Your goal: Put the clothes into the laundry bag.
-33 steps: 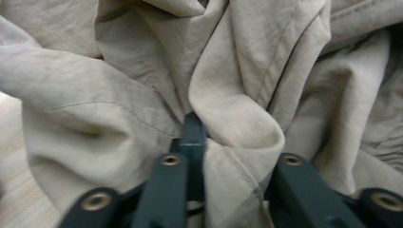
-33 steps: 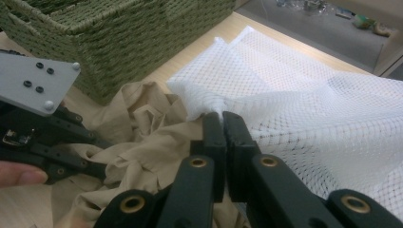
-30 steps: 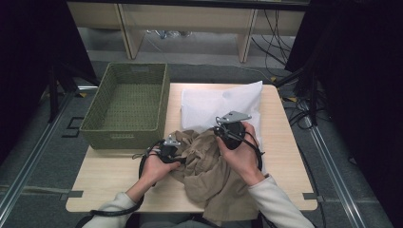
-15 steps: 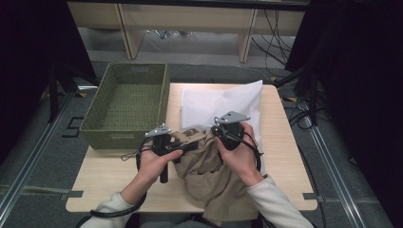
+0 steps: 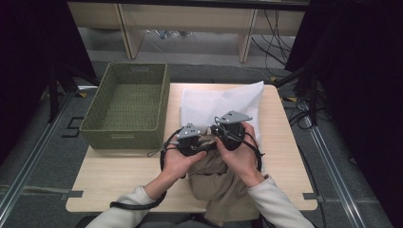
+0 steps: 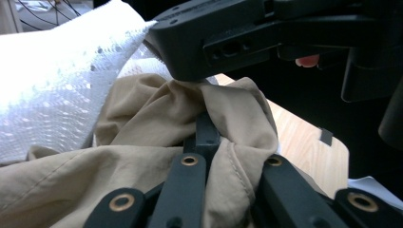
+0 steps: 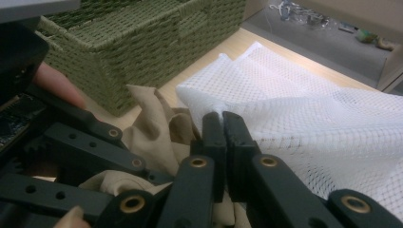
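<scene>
1. Crumpled tan cloth garment [image 5: 216, 173] lay beneath both claws, trailing toward us.
2. We had the left gripper [image 6: 207, 135] clamped on its fold.
3. Our right gripper [image 7: 222, 124] pinched the white mesh laundry bag [image 5: 214, 102] edge just beyond, with tan cloth bunched at its jaws.

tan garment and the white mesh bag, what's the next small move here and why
Probably ease the left gripper forward, pushing its pinched fold of the tan garment toward the edge of the white mesh bag that the right gripper grips. Both sets of jaws are shut on fabric, the grippers sit side by side, and most of the garment hangs outside the bag.
</scene>
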Demonstrator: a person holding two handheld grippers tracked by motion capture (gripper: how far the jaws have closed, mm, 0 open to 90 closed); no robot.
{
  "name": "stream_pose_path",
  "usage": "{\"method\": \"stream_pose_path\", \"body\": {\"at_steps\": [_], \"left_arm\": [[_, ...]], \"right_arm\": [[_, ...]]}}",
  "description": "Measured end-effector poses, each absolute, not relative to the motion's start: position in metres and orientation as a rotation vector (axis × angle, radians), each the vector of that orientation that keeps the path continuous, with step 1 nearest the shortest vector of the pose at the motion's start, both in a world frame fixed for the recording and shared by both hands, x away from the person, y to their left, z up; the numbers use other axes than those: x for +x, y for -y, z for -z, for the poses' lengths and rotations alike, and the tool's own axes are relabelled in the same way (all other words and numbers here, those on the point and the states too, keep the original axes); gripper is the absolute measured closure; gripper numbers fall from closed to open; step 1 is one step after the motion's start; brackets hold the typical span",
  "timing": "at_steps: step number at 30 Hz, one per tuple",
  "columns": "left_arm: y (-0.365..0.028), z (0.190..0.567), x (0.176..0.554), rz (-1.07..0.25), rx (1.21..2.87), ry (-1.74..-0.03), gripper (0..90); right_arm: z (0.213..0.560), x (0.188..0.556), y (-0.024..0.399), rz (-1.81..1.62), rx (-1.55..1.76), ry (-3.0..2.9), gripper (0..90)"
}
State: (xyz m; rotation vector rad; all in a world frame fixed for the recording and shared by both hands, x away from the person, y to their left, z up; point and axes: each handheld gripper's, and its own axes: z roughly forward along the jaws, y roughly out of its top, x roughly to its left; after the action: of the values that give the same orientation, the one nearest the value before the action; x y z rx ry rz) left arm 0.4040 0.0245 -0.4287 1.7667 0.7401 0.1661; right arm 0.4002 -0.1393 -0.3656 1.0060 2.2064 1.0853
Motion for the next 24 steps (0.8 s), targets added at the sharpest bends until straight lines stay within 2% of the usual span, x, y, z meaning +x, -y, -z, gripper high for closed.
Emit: {"method": "stream_pose_path", "body": {"at_steps": [9,16,19,24], "left_arm": [[-0.050,0.405,0.408,-0.238,1.690,-0.791,86.0],[-0.054,0.376,0.399,-0.359,1.661,-0.723,86.1],[-0.045,0.382,0.399,-0.384,1.694,-0.708,86.0],[-0.022,0.416,0.409,-0.357,1.787,-0.703,85.6]], "right_arm": [[0.356,0.393,0.137,-1.147,0.986,-2.178,90.0],[0.340,0.383,0.136,-1.234,0.935,-2.145,90.0],[0.336,0.381,0.138,-1.251,0.942,-2.122,90.0],[0.343,0.385,0.140,-1.238,0.956,-2.161,90.0]]}}
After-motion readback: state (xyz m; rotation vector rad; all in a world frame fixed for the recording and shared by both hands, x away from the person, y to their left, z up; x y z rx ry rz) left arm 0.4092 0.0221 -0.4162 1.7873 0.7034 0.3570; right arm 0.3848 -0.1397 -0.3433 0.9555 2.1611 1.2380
